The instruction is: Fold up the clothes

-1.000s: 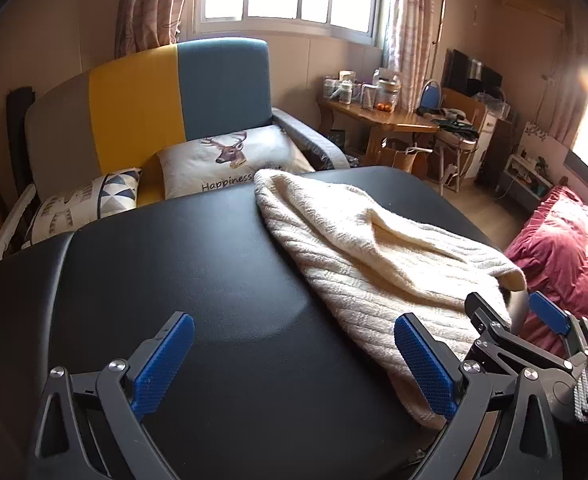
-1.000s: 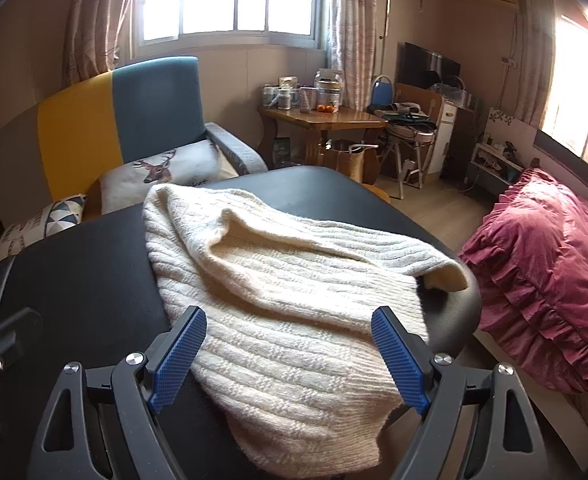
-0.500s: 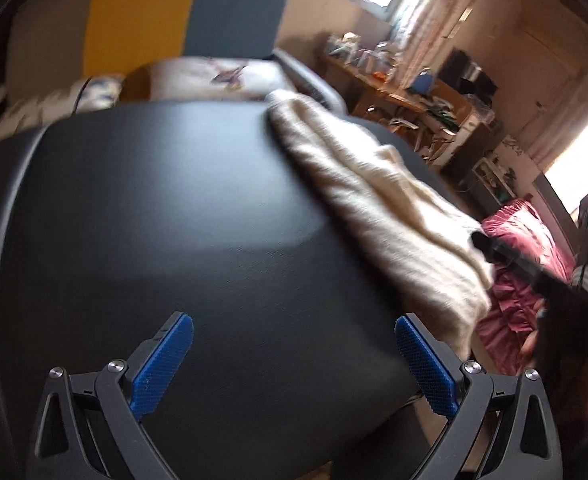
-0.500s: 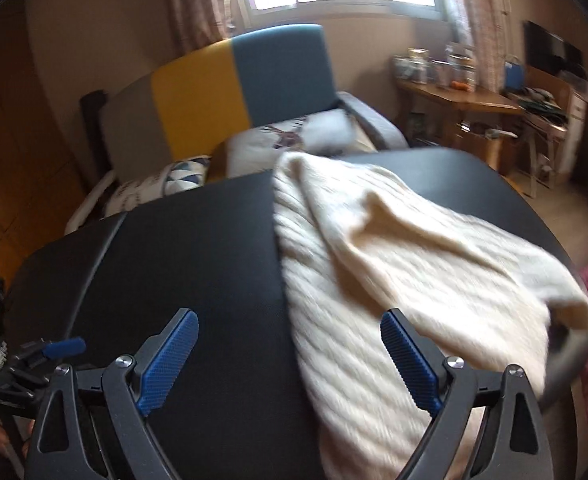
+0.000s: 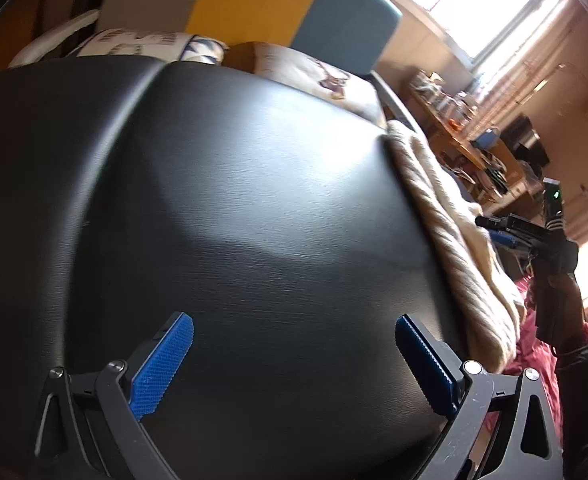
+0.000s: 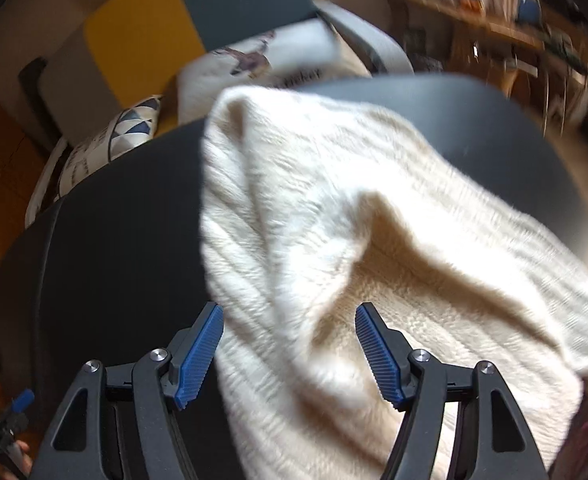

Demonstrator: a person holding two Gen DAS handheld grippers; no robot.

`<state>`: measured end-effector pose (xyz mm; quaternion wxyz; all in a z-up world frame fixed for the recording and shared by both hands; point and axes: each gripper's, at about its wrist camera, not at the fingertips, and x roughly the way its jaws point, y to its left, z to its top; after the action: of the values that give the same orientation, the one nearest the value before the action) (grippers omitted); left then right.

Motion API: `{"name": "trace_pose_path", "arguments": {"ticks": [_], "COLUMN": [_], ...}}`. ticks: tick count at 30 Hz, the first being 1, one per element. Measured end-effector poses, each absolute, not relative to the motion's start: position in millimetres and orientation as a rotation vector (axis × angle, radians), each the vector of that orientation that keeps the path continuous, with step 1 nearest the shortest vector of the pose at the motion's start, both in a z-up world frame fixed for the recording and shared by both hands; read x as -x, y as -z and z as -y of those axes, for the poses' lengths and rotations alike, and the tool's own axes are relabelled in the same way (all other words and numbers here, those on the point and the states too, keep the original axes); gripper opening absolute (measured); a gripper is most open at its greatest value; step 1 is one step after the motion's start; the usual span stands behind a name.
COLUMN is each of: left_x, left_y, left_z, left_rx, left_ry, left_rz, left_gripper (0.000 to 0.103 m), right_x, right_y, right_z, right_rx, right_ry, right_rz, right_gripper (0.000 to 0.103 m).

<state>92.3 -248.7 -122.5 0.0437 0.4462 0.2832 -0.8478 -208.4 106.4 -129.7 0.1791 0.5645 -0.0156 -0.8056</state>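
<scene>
Behind the black worktop stands a sofa with grey, yellow and teal back panels, carrying a triangle-print cushion and a deer-print pillow. Further right, a cluttered wooden desk sits under a bright window.

Left tool: blue pads spread wide apart, nothing between them, hovering over bare black worktop.

Cream knit sweater lies crumpled along the right side of the worktop; its near end seems to droop over the front edge, though blur makes this uncertain.

Right tool: jaws partly apart, straddling a raised fold of the sweater, pads not pressing the cloth. Seen from the left wrist view, this tool sits at the sweater's far side.
</scene>
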Motion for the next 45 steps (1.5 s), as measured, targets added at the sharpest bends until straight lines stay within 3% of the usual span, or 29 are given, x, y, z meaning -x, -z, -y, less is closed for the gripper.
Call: {"name": "trace_pose_path", "arguments": {"ticks": [2, 3, 4, 5, 9, 11, 12, 15, 20, 27, 30, 34, 36, 38, 43, 45], "left_x": [-88.8, -85.2, -81.3, -75.7, -48.8, -28.6, -15.9, 20.3, 70.5, 108.4, 113.9, 118.8, 117.1, 114.1, 104.9, 101.9], "left_y": [125.3, 126.8, 128.2, 129.0, 130.0, 127.4, 125.8, 120.4, 121.2, 158.6, 168.0, 178.1, 186.1, 193.8, 164.1, 130.8], "left_z": [250.7, 249.6, 247.5, 242.5, 215.2, 190.5, 175.5, 131.2, 77.2, 46.5, 40.5, 32.2, 31.0, 31.4, 41.0, 46.8], "left_rx": [-1.371, -1.379, -1.386, -1.397, -1.457, -1.517, -1.565, -1.669, -1.837, -2.002, -2.010, -2.014, -2.013, -1.985, -1.854, -1.783], "left_ry": [2.580, 2.581, 2.588, 2.598, 2.644, 2.684, 2.702, 2.740, 2.692, 2.395, 2.329, 2.270, 2.209, 2.168, 2.302, 2.441], "left_rz": [-0.879, -0.882, -0.885, -0.899, -0.991, -1.016, -1.021, -1.075, -1.325, -1.644, -1.677, -1.706, -1.754, -1.779, -1.720, -1.602], "left_gripper": [0.102, 0.102, 0.102, 0.102, 0.099, 0.078, 0.075, 0.073, 0.073, 0.073, 0.066, 0.039, 0.037, 0.016, 0.010, 0.007], "right_x": [211.2, 212.0, 210.4, 208.0, 198.2, 197.0, 197.5, 203.0, 214.2, 219.4, 221.7, 223.7, 224.9, 225.2, 219.7, 216.2], "right_y": [139.3, 142.1, 141.4, 139.4, 113.9, 106.3, 105.3, 113.3, 131.3, 143.6, 148.7, 153.7, 155.0, 154.9, 135.1, 126.5], "right_z": [-108.5, -108.4, -109.9, -112.1, -126.2, -134.6, -139.4, -156.7, -176.8, -190.1, -193.0, -196.6, -197.1, -195.7, -186.6, -185.1], "right_rx": [-1.616, -1.615, -1.615, -1.615, -1.535, -1.517, -1.520, -1.557, -1.622, -1.613, -1.607, -1.597, -1.593, -1.592, -1.554, -1.531], "right_ry": [2.288, 2.302, 2.320, 2.339, 2.417, 2.434, 2.429, 2.394, 2.320, 2.282, 2.273, 2.261, 2.262, 2.269, 2.319, 2.352], "right_rz": [0.026, -0.028, -0.057, -0.076, -0.136, -0.159, -0.153, -0.058, 0.117, 0.272, 0.315, 0.341, 0.336, 0.323, 0.244, 0.217], "right_gripper": [0.068, 0.046, 0.014, 0.007, 0.006, 0.006, 0.006, 0.007, 0.011, 0.017, 0.018, 0.018, 0.018, 0.018, 0.018, 0.018]}}
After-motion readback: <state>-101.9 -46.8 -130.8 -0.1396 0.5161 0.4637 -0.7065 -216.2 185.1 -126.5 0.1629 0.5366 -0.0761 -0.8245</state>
